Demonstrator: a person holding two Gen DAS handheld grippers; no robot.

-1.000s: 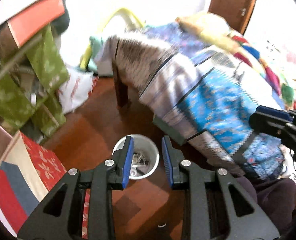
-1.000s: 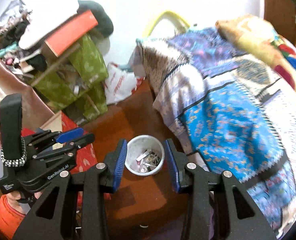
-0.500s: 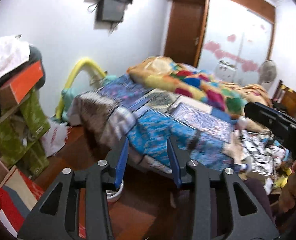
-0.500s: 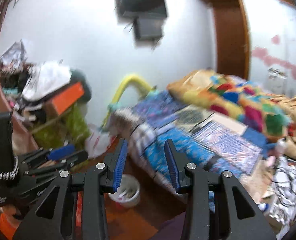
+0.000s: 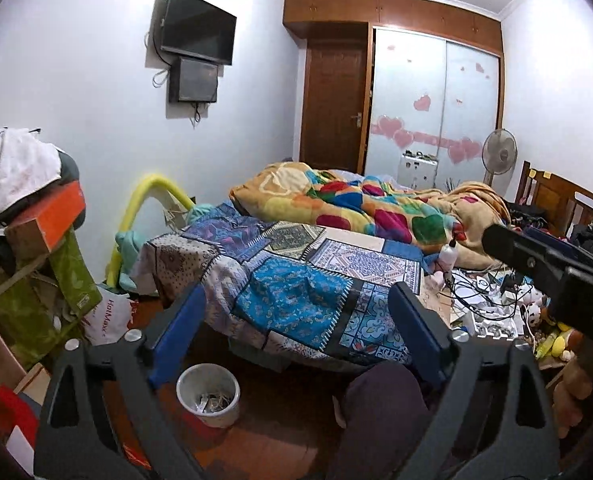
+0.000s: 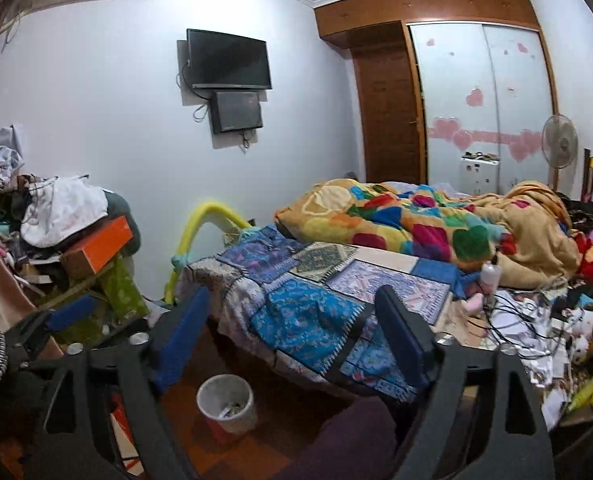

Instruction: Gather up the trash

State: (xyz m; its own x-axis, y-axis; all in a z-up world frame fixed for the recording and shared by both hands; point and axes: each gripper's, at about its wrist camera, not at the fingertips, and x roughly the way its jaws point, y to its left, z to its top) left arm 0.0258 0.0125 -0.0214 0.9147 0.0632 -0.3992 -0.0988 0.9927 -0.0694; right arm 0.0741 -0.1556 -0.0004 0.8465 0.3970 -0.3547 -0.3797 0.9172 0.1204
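a: how do your 2 grippers stand?

b: your left gripper [image 5: 296, 322] has its blue-padded fingers [image 5: 178, 326] spread wide and opening, with nothing between them. your right gripper [image 6: 292, 322] is the same: fingers opening, nothing held.

a: where is the trash?

b: the small white round plastic bin [image 5: 208, 394] stands on the reddish-brown wooden floor [image 5: 280, 432], just beside the foot of the bed with the blue patchwork cover [image 5: 296, 300]. scraps of paper lie inside it. in your right view the bin [image 6: 226, 402] sits low, left of centre, below the left finger.

a: anything else close by?

b: loose papers and black cables [image 6: 512, 320] litter the right side of the bed, near a yellow soft toy [image 6: 592, 390]. a pile of clothes and an orange box [image 5: 46, 222] stands at the left.
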